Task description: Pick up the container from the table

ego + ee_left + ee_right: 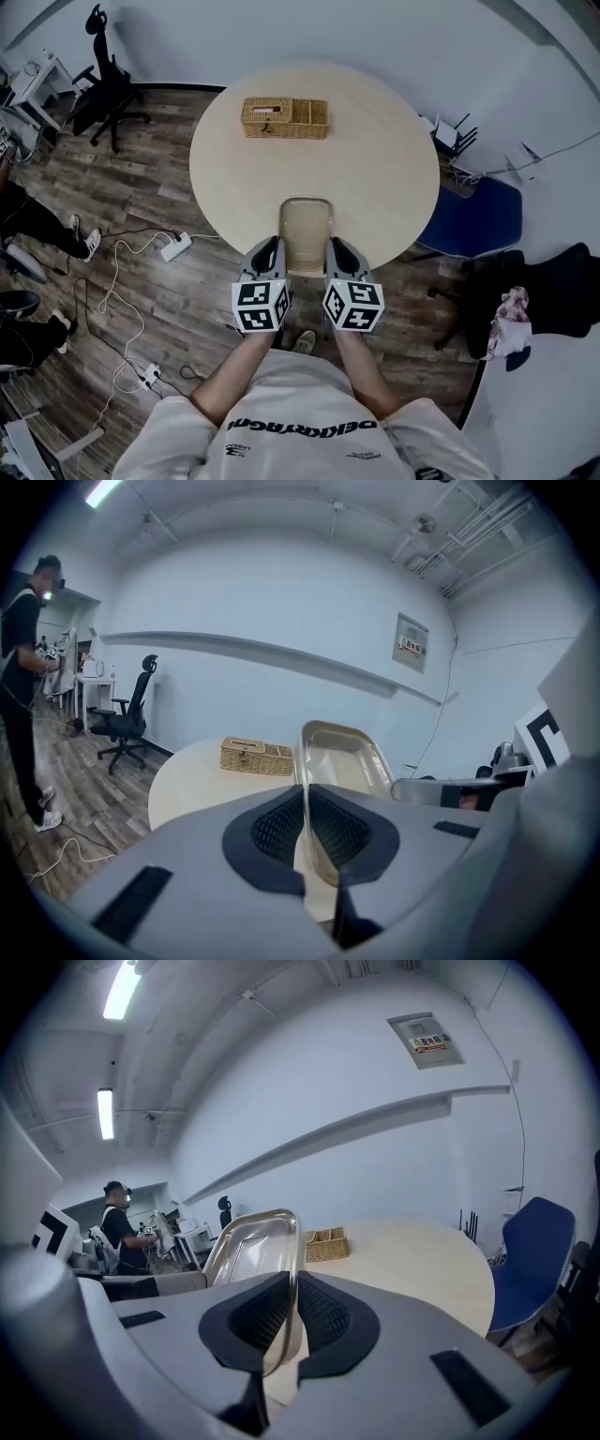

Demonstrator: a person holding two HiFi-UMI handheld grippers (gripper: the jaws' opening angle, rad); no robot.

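The left gripper (269, 255) and the right gripper (340, 253) each pinch one long rim of the clear plastic container (307, 230), balancing it level, apparently lifted just above the near edge of the round table (375, 150)

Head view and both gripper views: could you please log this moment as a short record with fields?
container: at the near edge of the table, open side up
left tongs: shut on the container's left rim
right tongs: shut on the container's right rim
basket: far side of the table, apart from the container
lifted off table: cannot tell
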